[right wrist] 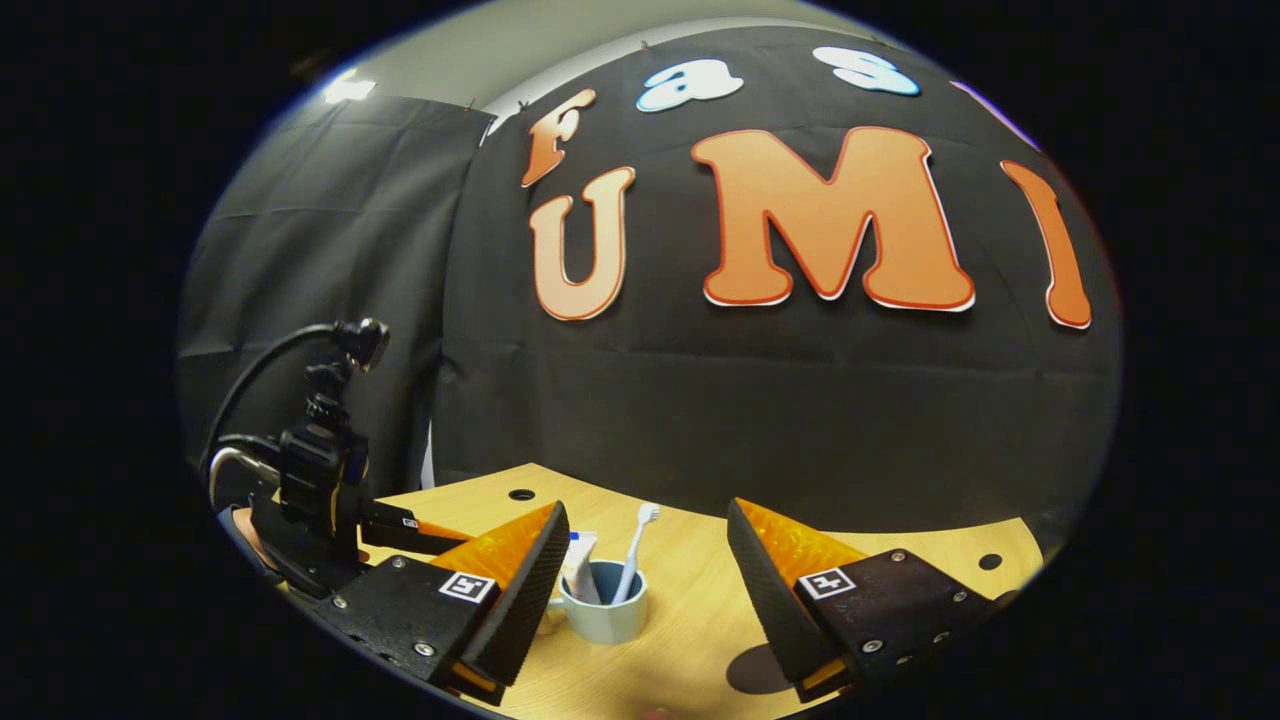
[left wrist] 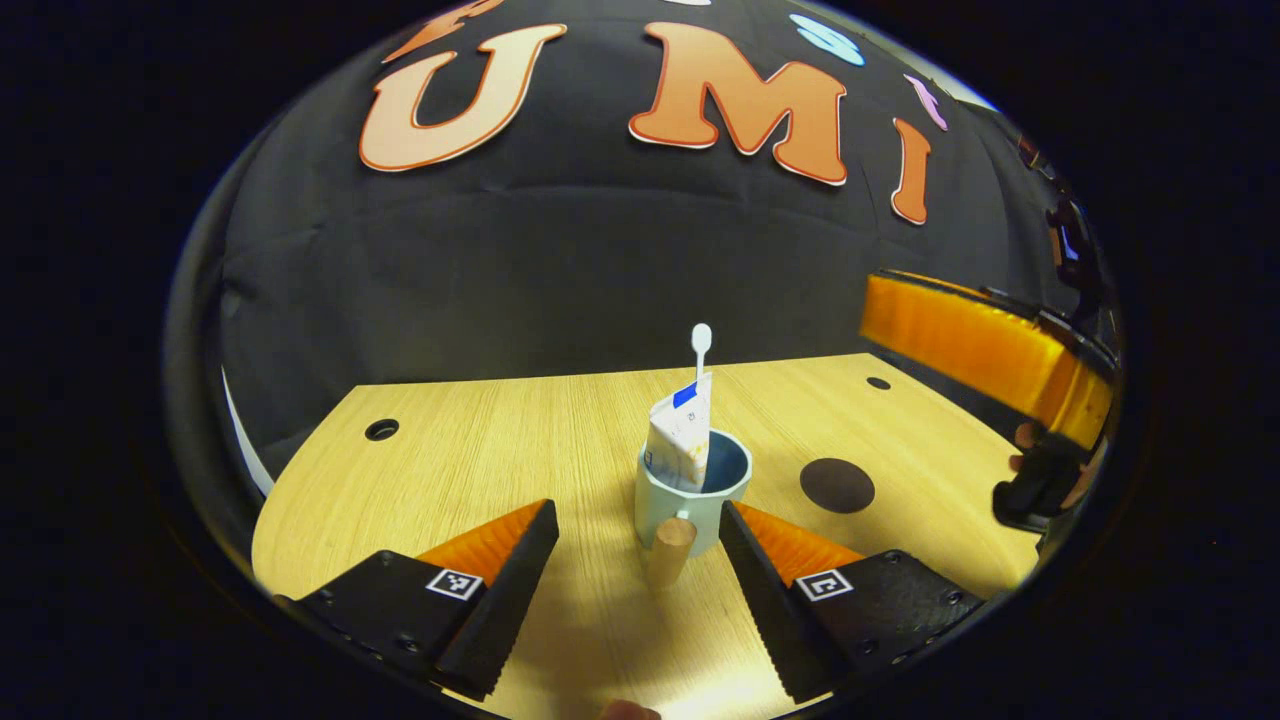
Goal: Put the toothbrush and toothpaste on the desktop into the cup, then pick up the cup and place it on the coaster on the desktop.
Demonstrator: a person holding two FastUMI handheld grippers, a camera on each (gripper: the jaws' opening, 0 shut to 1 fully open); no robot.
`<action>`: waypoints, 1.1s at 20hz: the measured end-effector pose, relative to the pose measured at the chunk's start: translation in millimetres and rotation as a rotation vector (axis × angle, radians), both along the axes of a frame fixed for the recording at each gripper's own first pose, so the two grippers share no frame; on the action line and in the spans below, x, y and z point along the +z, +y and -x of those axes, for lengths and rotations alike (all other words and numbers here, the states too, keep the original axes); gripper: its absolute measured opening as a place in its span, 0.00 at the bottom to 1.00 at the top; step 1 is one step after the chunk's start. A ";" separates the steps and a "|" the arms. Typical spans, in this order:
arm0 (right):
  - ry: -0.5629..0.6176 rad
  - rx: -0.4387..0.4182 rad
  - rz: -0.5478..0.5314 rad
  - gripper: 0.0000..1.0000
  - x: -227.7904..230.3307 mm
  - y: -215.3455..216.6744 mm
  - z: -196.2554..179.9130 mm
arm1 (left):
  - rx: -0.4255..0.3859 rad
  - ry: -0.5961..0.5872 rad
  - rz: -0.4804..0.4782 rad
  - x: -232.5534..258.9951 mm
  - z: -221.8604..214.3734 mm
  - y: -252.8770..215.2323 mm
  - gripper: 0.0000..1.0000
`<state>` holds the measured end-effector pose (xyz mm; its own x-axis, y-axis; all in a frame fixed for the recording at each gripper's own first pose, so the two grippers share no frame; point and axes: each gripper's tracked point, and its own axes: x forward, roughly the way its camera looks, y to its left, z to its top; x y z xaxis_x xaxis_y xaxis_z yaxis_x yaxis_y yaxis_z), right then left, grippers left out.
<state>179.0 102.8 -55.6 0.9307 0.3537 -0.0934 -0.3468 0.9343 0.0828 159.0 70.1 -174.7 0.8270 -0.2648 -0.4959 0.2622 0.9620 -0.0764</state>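
A pale blue cup (left wrist: 690, 500) with a wooden handle stands upright on the wooden desktop (left wrist: 480, 450). A white toothpaste tube (left wrist: 682, 435) and a white toothbrush (left wrist: 701, 345) stick up out of it. My left gripper (left wrist: 640, 590) is open just in front of the cup, its fingers on either side of the handle without touching. A dark round coaster (left wrist: 837, 485) lies right of the cup. In the right gripper view the cup (right wrist: 605, 610) with the toothbrush (right wrist: 634, 550) sits below my open right gripper (right wrist: 645, 600), and the coaster (right wrist: 755, 668) shows at the bottom.
The right gripper's orange finger (left wrist: 975, 345) and a hand (left wrist: 1045, 480) hover at the right of the left gripper view. The left gripper with its camera mount (right wrist: 320, 470) shows at the left of the right gripper view. Small holes (left wrist: 381, 430) mark the desktop's far corners.
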 end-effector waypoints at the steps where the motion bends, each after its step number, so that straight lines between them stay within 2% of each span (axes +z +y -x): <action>1: -0.001 -0.014 -0.002 0.95 3.9 -8.3 2.1 | -0.009 0.006 -0.005 1.4 -1.6 -2.3 0.98; 4: -0.006 -0.050 0.012 0.96 13.5 -31.8 14.4 | -0.032 0.060 0.002 -10.3 -9.0 -11.7 0.98; 7: -0.002 -0.045 0.025 0.96 21.1 -46.1 32.2 | -0.040 0.108 -0.023 -17.5 -12.5 -10.2 0.98; 10: 0.003 -0.036 0.040 0.97 27.3 -56.7 48.2 | -0.083 0.169 -0.005 -18.8 -14.1 -12.7 0.97; 14: 0.006 -0.016 0.025 0.97 31.1 -66.2 67.5 | -0.153 0.267 -0.076 -26.3 -14.0 -18.0 0.95; 16: 0.009 -0.012 0.015 0.97 31.3 -70.0 74.3 | -0.183 0.321 -0.093 -30.2 -12.2 -21.1 0.90; 19: 0.016 -0.014 0.012 0.96 26.8 -76.3 82.0 | -0.208 0.373 -0.177 -38.9 -12.9 -17.4 0.89; 22: 0.035 -0.016 0.006 0.97 16.5 -81.2 89.0 | -0.226 0.434 -0.184 -45.1 -10.1 -21.2 0.85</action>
<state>90.0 21.6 -39.1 0.9322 0.3384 -0.1283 -0.3291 0.9401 0.0887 169.1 48.9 -219.9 0.4671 -0.2894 -0.8355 0.4471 0.8925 -0.0592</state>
